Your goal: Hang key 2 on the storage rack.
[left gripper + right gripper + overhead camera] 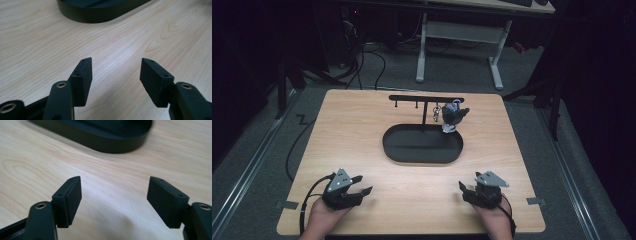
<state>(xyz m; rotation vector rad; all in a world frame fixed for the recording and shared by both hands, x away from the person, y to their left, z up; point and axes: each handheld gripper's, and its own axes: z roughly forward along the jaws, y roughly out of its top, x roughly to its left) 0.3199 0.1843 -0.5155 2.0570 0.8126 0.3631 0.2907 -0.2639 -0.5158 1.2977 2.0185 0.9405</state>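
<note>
Both grippers rest on the near edge of the table (362, 107), left gripper (360, 184) and right gripper (468, 187), jaws spread wide, nothing held. Step looks like the start: no reach begun. A grey keychain figure (453, 116) hangs from the black stand (426, 98) over the oval tray (422, 156), well ahead of the right gripper. Next move likely needs a forward reach, jaws kept apart.

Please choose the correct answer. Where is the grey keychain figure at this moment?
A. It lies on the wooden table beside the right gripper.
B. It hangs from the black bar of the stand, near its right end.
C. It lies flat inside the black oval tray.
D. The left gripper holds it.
B: the high view shows the keychain figure hanging under the bar of the stand, near its right end, above the tray, while the left gripper and the right gripper are open and hold nothing.
</note>
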